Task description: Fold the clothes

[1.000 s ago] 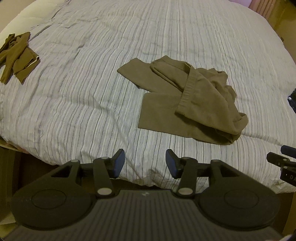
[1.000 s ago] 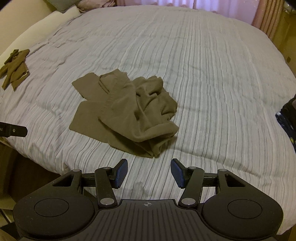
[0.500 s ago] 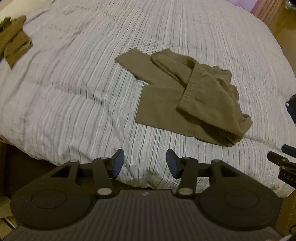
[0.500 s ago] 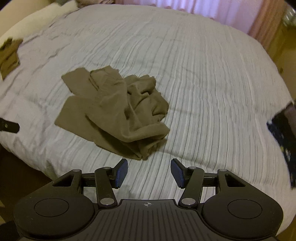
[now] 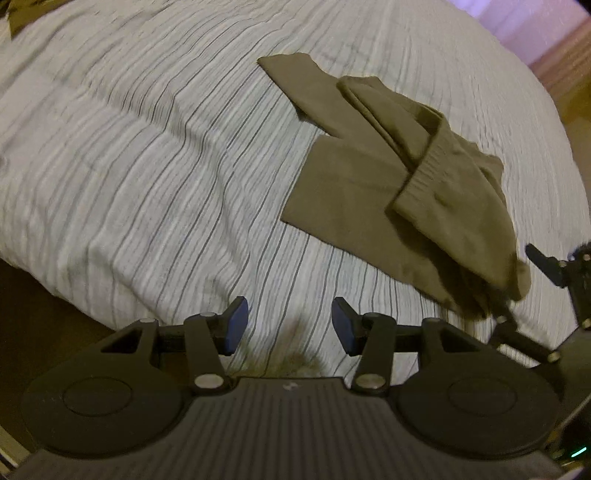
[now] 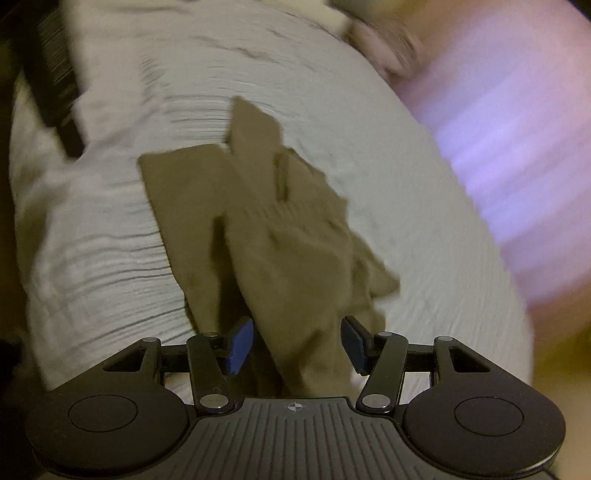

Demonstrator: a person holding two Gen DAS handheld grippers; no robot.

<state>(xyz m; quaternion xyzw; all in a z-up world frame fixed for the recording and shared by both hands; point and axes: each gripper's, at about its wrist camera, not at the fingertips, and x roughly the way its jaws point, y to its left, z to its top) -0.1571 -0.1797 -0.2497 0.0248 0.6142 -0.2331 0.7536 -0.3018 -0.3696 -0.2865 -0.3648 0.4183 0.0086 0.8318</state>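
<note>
A crumpled olive-brown garment (image 5: 391, 177) lies on the striped bedcover (image 5: 147, 166), one flat rectangular part spread to the left and a bunched part to the right. My left gripper (image 5: 289, 326) is open above the bed's near edge, short of the garment and to its left. My right gripper (image 6: 297, 343) is open too, with the bunched end of the garment (image 6: 288, 258) reaching in between its blue pads (image 6: 240, 343). In the left wrist view, the right gripper (image 5: 546, 266) shows at the garment's right end. The right wrist view is motion-blurred.
The bedcover drops off at the near edge to a dark bed side (image 5: 48, 295). Another olive cloth (image 5: 14, 16) peeks in at the far left corner. Pale curtains (image 6: 517, 147) hang beyond the bed. The left gripper's body (image 6: 55, 85) shows at upper left.
Both grippers have moved in toward the garment. The right gripper swung round to its bunched end, and cloth now lies between its open fingers. The garment itself has not shifted.
</note>
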